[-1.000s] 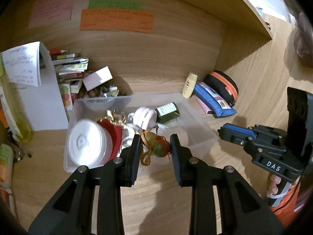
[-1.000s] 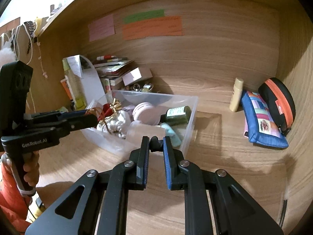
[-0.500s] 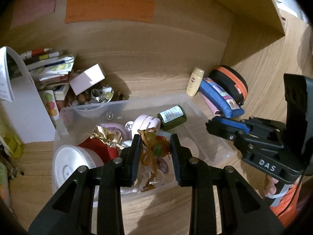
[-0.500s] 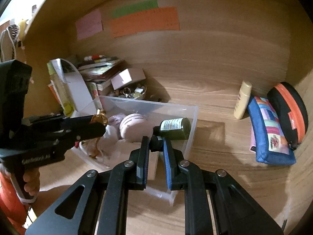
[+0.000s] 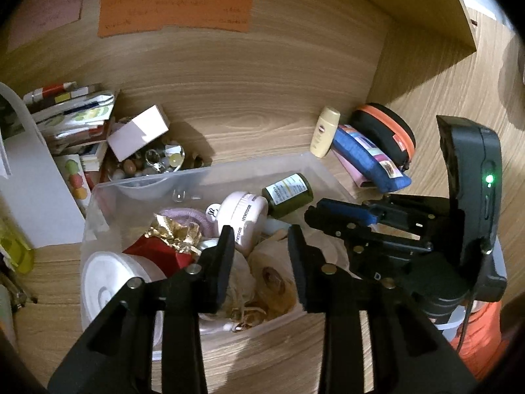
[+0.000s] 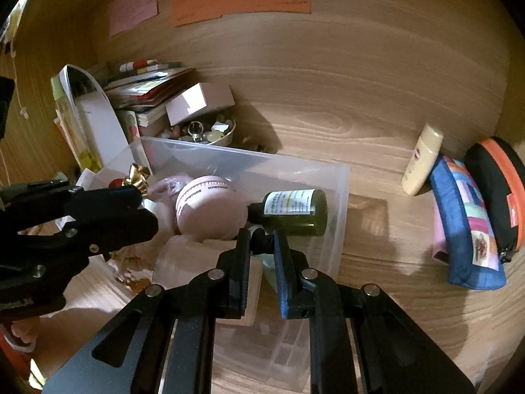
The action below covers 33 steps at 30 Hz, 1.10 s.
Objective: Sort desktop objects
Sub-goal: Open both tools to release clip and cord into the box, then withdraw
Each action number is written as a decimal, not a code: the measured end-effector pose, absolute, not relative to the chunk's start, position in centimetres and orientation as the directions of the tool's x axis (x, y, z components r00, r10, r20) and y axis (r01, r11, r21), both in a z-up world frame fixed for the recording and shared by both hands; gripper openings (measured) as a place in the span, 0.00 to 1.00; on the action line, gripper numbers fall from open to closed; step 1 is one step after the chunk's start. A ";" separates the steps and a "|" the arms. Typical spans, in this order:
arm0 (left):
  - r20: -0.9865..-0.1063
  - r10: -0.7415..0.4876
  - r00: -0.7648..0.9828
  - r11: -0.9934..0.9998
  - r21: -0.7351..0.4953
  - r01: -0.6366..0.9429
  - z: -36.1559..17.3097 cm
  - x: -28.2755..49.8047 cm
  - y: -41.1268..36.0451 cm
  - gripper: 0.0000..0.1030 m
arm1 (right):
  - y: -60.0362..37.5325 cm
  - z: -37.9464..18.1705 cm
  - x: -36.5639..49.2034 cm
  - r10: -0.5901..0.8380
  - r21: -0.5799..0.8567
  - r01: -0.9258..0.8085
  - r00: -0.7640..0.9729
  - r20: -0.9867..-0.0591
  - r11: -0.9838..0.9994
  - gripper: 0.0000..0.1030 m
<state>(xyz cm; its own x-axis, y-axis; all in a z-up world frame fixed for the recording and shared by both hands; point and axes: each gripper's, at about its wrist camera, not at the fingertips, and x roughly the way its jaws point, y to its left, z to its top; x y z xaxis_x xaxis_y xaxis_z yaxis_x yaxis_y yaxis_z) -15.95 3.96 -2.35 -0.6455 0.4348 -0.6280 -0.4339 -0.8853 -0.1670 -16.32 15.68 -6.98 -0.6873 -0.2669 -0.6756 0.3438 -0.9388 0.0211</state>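
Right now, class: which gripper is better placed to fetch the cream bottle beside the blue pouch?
Right. The right gripper, shut, is on the cream bottle's side; the left gripper, jaws just opening with nothing gripped, hangs over the clear bin.

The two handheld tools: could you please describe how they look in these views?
Both are matte black plastic with silver rivets. The right tool has blue pads, a tall black housing with a green light, a thin black cable and a white strap. The left tool looks alike. An orange sleeve shows below.
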 end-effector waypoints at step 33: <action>-0.522 0.214 -0.826 -0.974 -0.046 -0.223 0.3 -8.5 -0.2 0.97 | 16.2 -3.0 -7.5 -0.215 -0.049 0.290 -0.804 -0.554 -0.956 0.84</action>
<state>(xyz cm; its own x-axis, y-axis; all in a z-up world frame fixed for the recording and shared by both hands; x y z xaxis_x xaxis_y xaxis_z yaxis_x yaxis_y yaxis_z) -8.51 -0.25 0.29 -0.8258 0.2138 -0.5219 -0.2232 -0.9737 -0.0457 -7.47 16.19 -2.98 -0.8040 -0.2149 -0.5545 0.2896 -0.9559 -0.0495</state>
